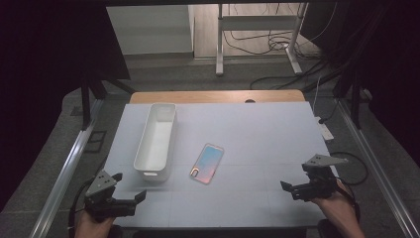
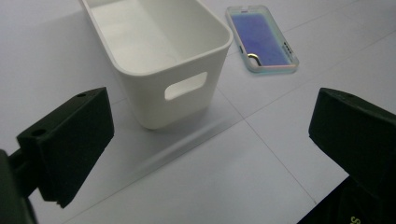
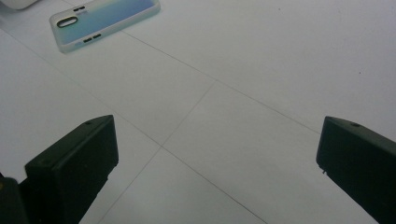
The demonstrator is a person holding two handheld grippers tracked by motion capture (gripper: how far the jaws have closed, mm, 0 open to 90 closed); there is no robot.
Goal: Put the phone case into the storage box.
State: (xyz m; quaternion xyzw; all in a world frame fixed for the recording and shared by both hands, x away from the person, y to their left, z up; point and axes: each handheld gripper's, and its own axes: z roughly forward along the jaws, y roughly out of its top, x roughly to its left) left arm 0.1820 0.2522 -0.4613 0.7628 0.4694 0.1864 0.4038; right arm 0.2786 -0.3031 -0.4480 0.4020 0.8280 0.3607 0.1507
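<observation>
Near the middle of the white desk (image 1: 247,148), a phone case (image 1: 207,163), flat, iridescent blue and pink, camera cutout at its near end. Just beside it on the left, not touching, a white bin (image 1: 156,140), long, open-topped, upright, with a handle slot in its near wall. Nearer the front edge, well apart from both: left hand-held gripper (image 1: 130,186), jaws spread, gripping nothing; right hand-held gripper (image 1: 288,190), jaws likewise apart, nothing between them.
</observation>
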